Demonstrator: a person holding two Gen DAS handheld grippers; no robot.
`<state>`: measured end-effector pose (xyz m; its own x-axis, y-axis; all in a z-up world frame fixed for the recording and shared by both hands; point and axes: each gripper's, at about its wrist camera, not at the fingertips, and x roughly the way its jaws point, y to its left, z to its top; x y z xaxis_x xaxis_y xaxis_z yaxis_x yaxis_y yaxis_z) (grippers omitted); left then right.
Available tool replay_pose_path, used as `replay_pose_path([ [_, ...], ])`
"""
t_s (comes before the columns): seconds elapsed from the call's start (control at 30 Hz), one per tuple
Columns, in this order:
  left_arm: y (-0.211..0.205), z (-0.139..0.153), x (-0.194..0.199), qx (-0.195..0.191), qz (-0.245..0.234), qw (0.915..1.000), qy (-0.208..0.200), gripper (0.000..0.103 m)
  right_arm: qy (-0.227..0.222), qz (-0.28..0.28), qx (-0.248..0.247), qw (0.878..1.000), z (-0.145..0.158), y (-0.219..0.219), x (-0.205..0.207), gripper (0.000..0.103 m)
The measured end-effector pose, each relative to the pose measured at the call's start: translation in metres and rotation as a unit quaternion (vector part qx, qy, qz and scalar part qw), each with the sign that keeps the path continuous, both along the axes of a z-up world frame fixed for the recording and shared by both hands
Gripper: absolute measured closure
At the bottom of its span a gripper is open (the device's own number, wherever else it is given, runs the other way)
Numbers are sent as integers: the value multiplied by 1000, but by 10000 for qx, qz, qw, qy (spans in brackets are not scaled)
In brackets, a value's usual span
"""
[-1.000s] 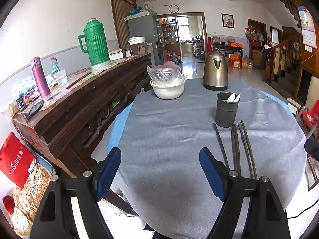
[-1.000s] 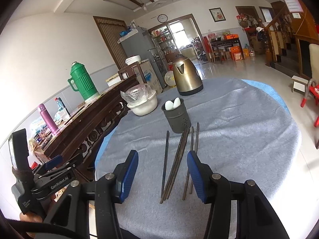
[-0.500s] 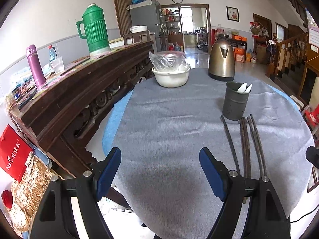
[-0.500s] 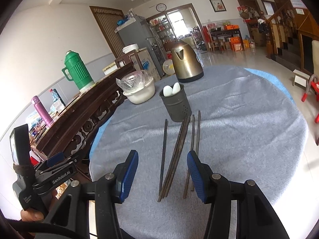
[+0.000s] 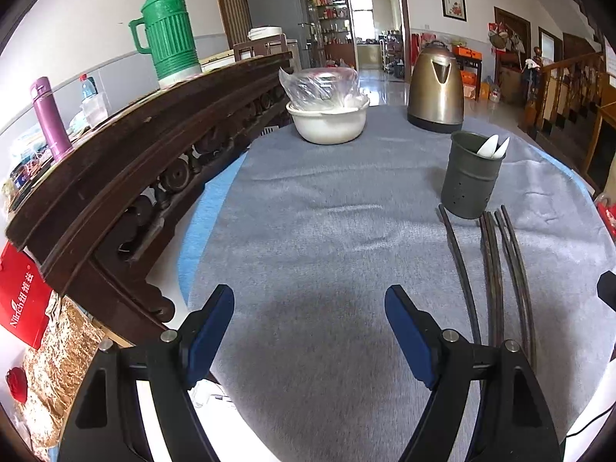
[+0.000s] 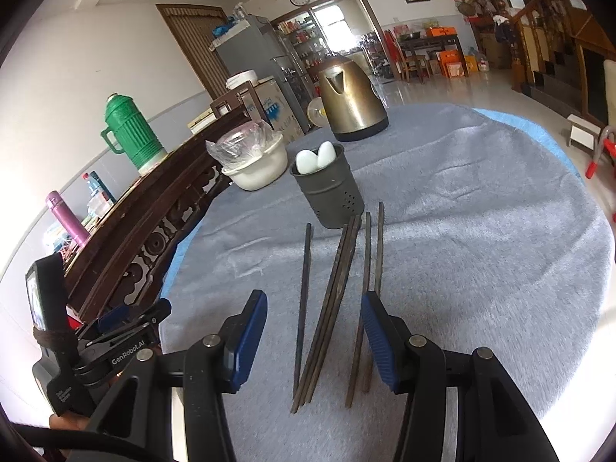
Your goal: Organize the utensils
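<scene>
Several dark chopsticks (image 6: 334, 300) lie side by side on the grey tablecloth, pointing at a dark perforated utensil holder (image 6: 328, 188) with two white spoons (image 6: 315, 158) in it. My right gripper (image 6: 313, 306) is open and empty, low over the near ends of the chopsticks, which lie between its blue pads. My left gripper (image 5: 310, 304) is open and empty over bare cloth; the chopsticks (image 5: 492, 269) and holder (image 5: 471, 175) are to its right. The left gripper's body shows at the lower left of the right wrist view (image 6: 127, 325).
A brass kettle (image 5: 437, 86) and a white bowl covered with plastic (image 5: 327, 109) stand at the table's far side. A dark wooden sideboard (image 5: 134, 154) with a green thermos (image 5: 167, 32) runs along the left. The round table's edge (image 6: 577, 365) is near on the right.
Both grippers have moved forward and lower over the table. The right gripper now straddles the near ends of the chopsticks. Nothing was grasped.
</scene>
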<state>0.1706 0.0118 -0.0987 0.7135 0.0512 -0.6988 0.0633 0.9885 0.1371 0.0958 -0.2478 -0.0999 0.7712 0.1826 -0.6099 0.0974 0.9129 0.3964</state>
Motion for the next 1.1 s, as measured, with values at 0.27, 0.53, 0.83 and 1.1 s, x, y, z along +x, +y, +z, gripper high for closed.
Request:
replay_pose_path([
  [0.27,-15,-16,36,-37,-87,9995,302,22,292,-62,77,9995,-22,-19,40,49],
  [0.53,-40,-34,86,-579,-431,9940,825,22,669,-285,431,9964,-50,-55,95,63],
  [0.83,-81,-54,134,-951,-829,9860,1089,22,782,-382,437,9952,-66,-75,154,67],
  [1.1,-104,-61,160,-1008,-1279,9801,1133,23,1064,-108,707,9917,-84,-87,199,71],
])
